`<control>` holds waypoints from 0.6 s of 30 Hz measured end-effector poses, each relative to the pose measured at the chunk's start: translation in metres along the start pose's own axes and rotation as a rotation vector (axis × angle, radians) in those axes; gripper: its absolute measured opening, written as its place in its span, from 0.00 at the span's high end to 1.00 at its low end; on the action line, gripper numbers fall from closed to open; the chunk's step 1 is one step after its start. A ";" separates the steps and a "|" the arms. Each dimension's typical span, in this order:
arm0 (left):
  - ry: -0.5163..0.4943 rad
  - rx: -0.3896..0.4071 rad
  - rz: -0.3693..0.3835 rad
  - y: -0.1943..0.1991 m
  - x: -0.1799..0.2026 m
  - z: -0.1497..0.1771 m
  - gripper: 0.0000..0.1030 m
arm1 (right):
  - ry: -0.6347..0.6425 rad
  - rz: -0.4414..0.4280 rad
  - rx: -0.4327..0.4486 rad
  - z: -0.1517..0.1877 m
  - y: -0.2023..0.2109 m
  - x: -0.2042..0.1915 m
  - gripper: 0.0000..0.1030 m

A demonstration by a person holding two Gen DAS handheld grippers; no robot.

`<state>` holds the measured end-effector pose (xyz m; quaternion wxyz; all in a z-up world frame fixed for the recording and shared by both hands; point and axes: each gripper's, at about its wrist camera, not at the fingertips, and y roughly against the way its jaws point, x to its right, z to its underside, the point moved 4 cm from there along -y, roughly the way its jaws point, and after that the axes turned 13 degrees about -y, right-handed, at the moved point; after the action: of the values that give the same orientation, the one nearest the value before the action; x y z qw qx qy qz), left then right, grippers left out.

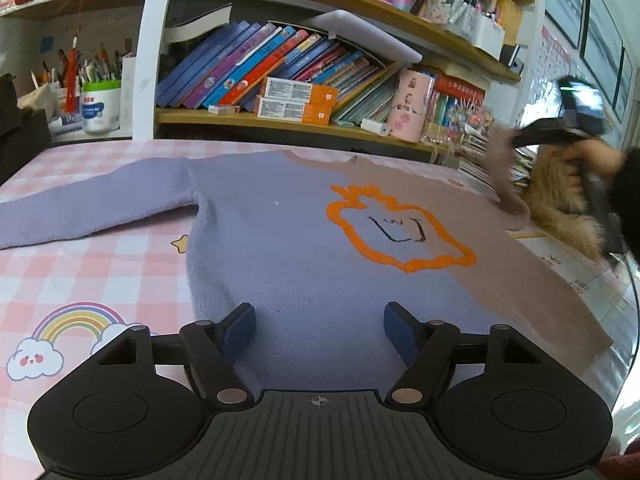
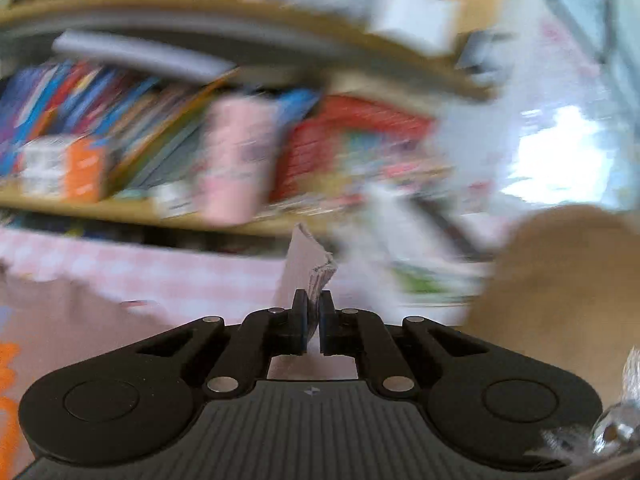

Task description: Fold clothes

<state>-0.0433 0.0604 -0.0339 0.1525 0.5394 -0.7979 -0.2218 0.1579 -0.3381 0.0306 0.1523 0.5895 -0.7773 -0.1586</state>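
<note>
The left gripper point(image 1: 319, 334), at the bottom of its frame, was matte black, with two round discs at the lower corners, a ribbed grey centre plate carrying a small crosshair mark, silver pivot pins on angled link arms, and dark blue pads point(image 1: 239, 331) on its fingers. The right gripper point(image 2: 314, 320), filling the lower half of its own frame, had the same black body, round discs, ribbed plate with a tiny diamond mark, and silver pins. At the right edge of the left view, blurred, appeared a brown furry cuff point(image 1: 568, 196) beside a black sleeve point(image 1: 632, 200).
</note>
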 end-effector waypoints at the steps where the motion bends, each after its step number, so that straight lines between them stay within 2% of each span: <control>1: 0.000 0.000 -0.001 0.000 0.000 0.000 0.29 | 0.003 0.057 0.010 -0.001 0.008 0.022 0.95; 3: 0.000 0.002 -0.003 0.000 0.001 0.000 0.29 | 0.000 0.147 0.017 0.001 0.022 0.062 0.79; 4: 0.003 0.004 -0.003 0.000 0.001 0.000 0.29 | -0.006 0.180 0.016 0.005 0.028 0.080 0.61; 6: 0.004 0.002 -0.004 0.000 0.001 0.000 0.29 | -0.038 0.217 0.019 0.020 0.046 0.109 0.58; 9: -0.003 -0.003 -0.007 0.000 0.002 -0.001 0.28 | -0.096 0.167 -0.001 0.048 0.076 0.127 0.56; 13: -0.024 -0.013 -0.019 -0.001 0.005 -0.001 0.27 | -0.099 0.000 -0.074 0.096 0.114 0.107 0.51; 18: -0.005 -0.005 -0.015 0.000 0.003 0.000 0.27 | -0.096 -0.259 -0.141 0.152 0.157 0.055 0.50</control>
<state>-0.0445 0.0580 -0.0335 0.1504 0.5443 -0.7937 -0.2263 -0.0574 -0.3407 -0.0372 0.1343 0.6644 -0.6880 -0.2594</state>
